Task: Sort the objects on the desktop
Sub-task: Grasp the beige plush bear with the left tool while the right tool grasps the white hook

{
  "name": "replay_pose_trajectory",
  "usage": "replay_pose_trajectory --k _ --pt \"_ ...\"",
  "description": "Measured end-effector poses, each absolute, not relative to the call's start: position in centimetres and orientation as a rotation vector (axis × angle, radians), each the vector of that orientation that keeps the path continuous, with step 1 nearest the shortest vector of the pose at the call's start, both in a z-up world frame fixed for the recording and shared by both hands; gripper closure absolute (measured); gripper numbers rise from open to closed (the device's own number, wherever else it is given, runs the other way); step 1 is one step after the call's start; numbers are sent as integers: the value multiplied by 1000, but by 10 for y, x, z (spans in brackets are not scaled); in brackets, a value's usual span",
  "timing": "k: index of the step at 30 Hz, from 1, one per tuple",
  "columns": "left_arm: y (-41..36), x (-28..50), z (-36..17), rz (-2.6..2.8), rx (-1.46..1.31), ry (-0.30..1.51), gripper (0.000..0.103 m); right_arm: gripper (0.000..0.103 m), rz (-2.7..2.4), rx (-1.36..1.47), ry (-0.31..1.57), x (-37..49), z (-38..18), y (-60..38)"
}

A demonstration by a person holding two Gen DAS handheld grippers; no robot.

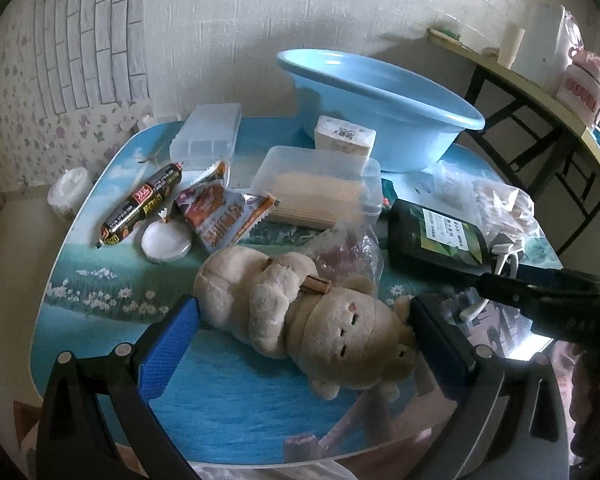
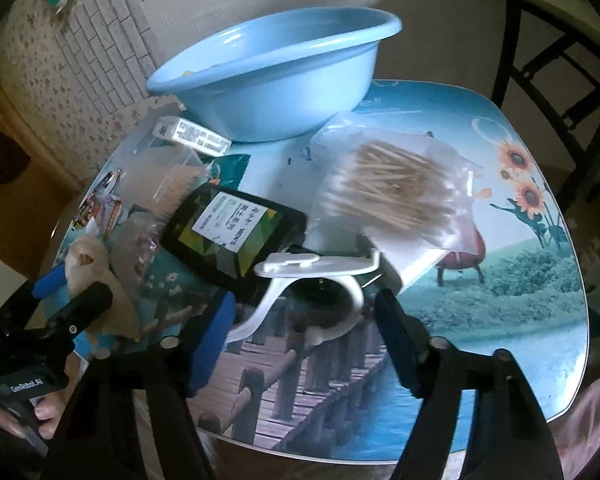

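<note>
The worktop [image 1: 100, 360] has a painted lake picture, by a white brick wall [image 1: 220, 20]. Left tongs [image 1: 300, 316] gape wide around the teddy bear [image 1: 300, 316]. Right tongs [image 2: 304, 312] gape wide by the dark spray bottle [image 2: 236, 236].

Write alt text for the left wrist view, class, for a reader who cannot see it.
An open left gripper straddles a beige plush bear lying on a picture-printed table. Behind it sit snack packets, a clear box, a dark spray bottle and a blue basin. The right gripper reaches in from the right.
</note>
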State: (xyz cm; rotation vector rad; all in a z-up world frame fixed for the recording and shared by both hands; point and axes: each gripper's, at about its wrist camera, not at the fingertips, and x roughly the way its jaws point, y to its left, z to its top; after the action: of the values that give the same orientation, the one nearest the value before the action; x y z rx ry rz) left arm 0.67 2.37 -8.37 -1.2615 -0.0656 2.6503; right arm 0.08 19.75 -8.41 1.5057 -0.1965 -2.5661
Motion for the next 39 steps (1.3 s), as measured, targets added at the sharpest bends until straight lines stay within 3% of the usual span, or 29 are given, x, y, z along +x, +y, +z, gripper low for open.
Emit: replay_pose_trajectory --k 1,8,26,28,32,39 --pt "23 6 -83 2648 -1266 -66 0 49 -2571 1499 -177 2 -84 196" --pt "10 8 -80 2597 -1315 -158 0 57 -2574 1482 -192 7 -80 203" --pt "29 6 -95 2558 -1329 -25 0 58 -2576 1472 -182 14 -74 215" --pt "24 6 -91 2575 -1285 -65 8 58 -2573 1469 -182 16 -76 215" --pt "25 8 -88 2511 -1277 -96 47 58 -2569 1475 -190 17 -76 217" --pt "30 11 -83 2523 -1242 -62 52 59 -2574 1456 -198 19 -72 221"
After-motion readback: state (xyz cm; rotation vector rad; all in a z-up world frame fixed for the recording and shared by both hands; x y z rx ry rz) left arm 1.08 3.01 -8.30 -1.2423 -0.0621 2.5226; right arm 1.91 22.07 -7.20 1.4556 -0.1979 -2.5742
